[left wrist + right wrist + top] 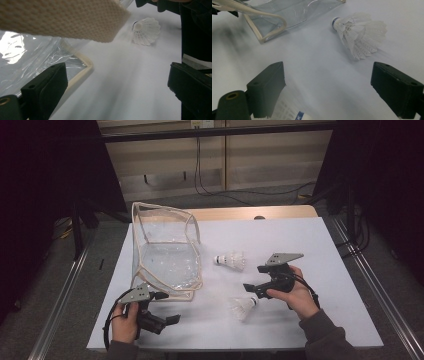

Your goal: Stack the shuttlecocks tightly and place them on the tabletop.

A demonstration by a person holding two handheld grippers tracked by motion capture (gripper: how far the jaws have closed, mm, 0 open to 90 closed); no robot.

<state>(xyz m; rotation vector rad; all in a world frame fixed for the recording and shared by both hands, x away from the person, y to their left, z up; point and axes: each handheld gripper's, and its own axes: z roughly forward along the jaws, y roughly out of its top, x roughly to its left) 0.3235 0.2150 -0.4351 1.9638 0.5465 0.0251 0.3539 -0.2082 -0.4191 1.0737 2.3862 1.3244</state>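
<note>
Near the middle of the white bench [310, 245] two shuttlecocks lie on their sides. One shuttlecock [231, 260] lies with its long axis across the bench, cork toward the clear bag [167, 262] and feathers toward the right gripper [254, 277]. That gripper's jaws stand wide apart with nothing between them, just above the nearer shuttlecock [243, 307], whose cork points at it and whose feathers fan toward the bench's near edge. By the bag's near corner, the left gripper [169, 307] is open too, holding nothing.
</note>
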